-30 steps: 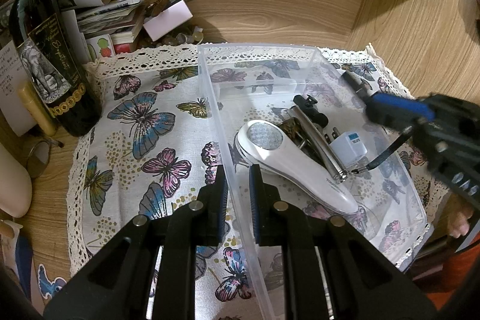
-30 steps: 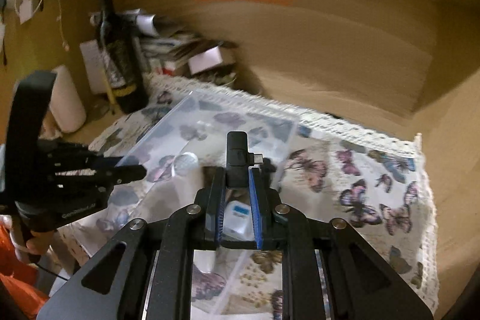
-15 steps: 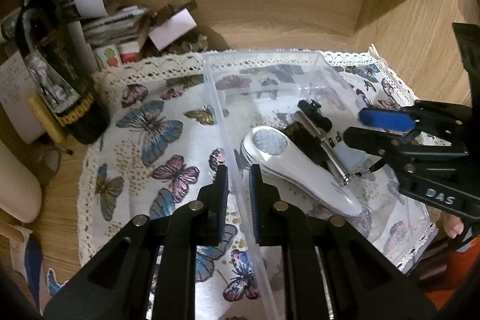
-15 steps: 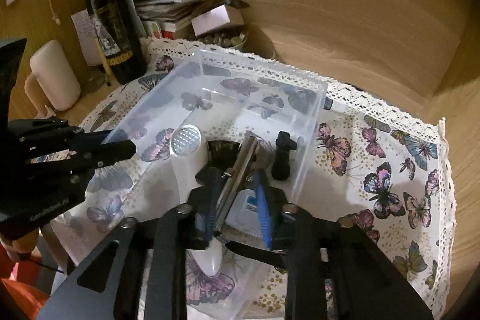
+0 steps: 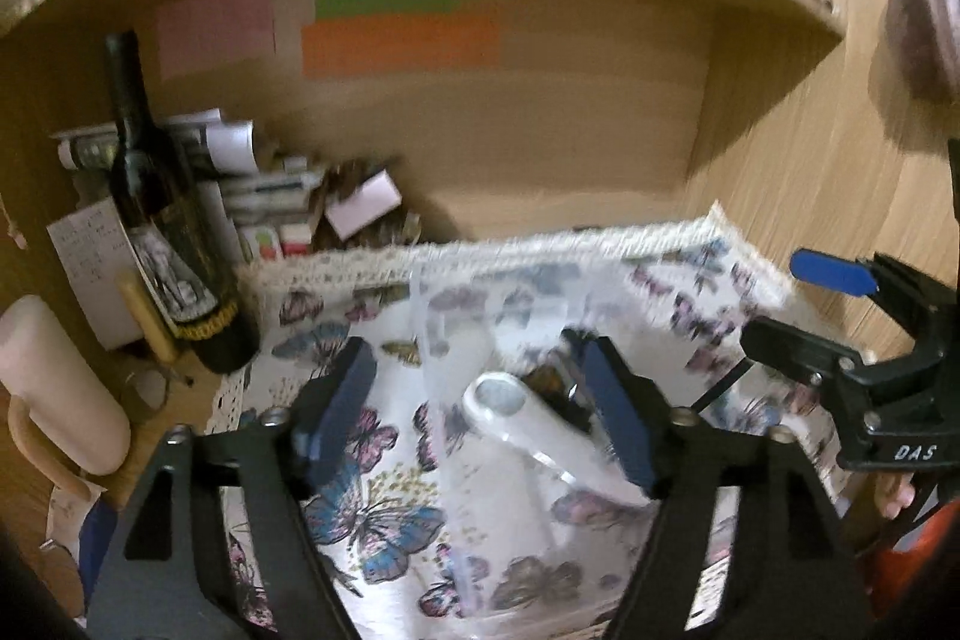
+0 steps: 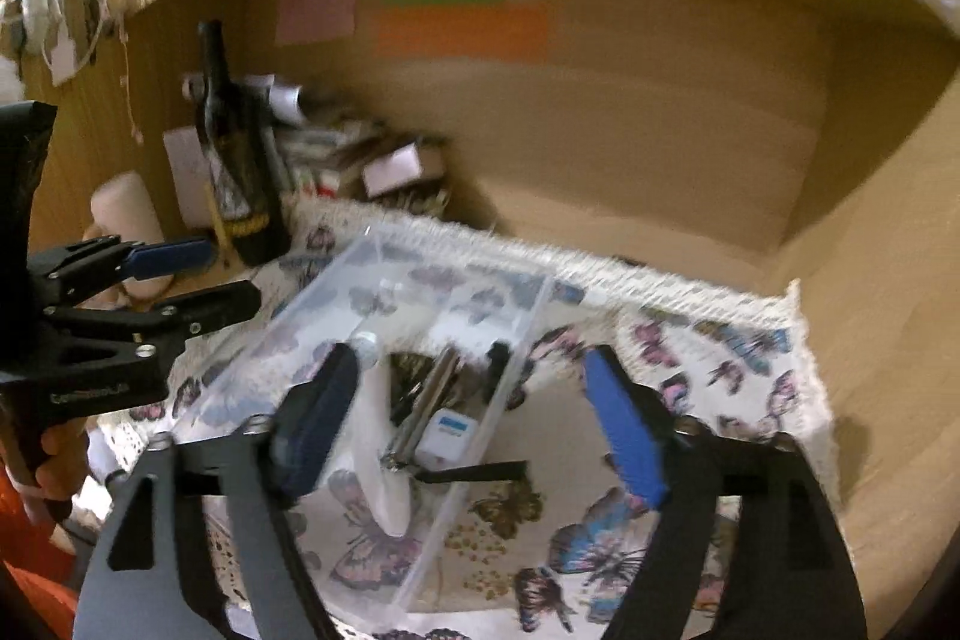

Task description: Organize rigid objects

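A clear plastic bin [image 6: 420,274] [image 5: 432,340] stands on the butterfly cloth [image 6: 690,370]. In it lie a white handheld device [image 6: 384,460] [image 5: 528,424], a metal tool [image 6: 432,400], a small white charger [image 6: 449,436], a black adapter [image 6: 497,364] and a black cable [image 6: 474,472]. My right gripper [image 6: 471,361] [image 5: 777,301] hovers above the bin's near end, its jaws opening wide with nothing pressed between the pads. Over the bin's left wall, my left gripper [image 5: 474,358] [image 6: 222,274] is likewise opening and holds nothing.
A dark wine bottle [image 5: 162,220] and a pile of papers and boxes [image 5: 270,196] crowd the back left corner. A pale mug [image 5: 54,388] sits at the left. Wooden walls with sticky notes [image 5: 402,40] close the back and right. A person's hand [image 6: 54,454] holds the left gripper.
Both grippers went from shut to wide open and rose, tilting up toward the back wall. The right one let go of the black adapter, which now lies in the bin.
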A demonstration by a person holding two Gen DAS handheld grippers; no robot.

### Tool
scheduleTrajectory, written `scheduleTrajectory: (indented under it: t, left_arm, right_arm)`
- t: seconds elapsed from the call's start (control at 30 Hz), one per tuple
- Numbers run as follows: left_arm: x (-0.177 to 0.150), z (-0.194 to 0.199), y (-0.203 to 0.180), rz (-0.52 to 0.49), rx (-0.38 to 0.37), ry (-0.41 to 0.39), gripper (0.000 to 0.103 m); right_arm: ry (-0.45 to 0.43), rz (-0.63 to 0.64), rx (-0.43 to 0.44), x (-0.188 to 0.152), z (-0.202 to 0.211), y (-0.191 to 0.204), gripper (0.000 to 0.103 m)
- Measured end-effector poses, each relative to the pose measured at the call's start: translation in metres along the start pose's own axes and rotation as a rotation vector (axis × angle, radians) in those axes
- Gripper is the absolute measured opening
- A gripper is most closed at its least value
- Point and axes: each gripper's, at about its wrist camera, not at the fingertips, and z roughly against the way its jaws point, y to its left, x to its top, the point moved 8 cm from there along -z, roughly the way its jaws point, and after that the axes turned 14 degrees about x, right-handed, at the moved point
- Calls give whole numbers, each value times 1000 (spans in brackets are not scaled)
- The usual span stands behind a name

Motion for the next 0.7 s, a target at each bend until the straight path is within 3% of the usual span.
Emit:
scheduleTrajectory:
  t: [0.17, 0.23, 0.7]
  left_arm:
    - [13, 27, -9, 52, 1, -99, 96]
    - [16, 37, -12, 66, 5, -137, 99]
    - [21, 90, -41, 58, 46, -306, 103]
  right_arm:
    - [-89, 2, -29, 6, 33, -4, 97]
    - [-134, 0, -45, 7, 47, -6, 103]
    - [-246, 5, -64, 4, 93, -8, 103]
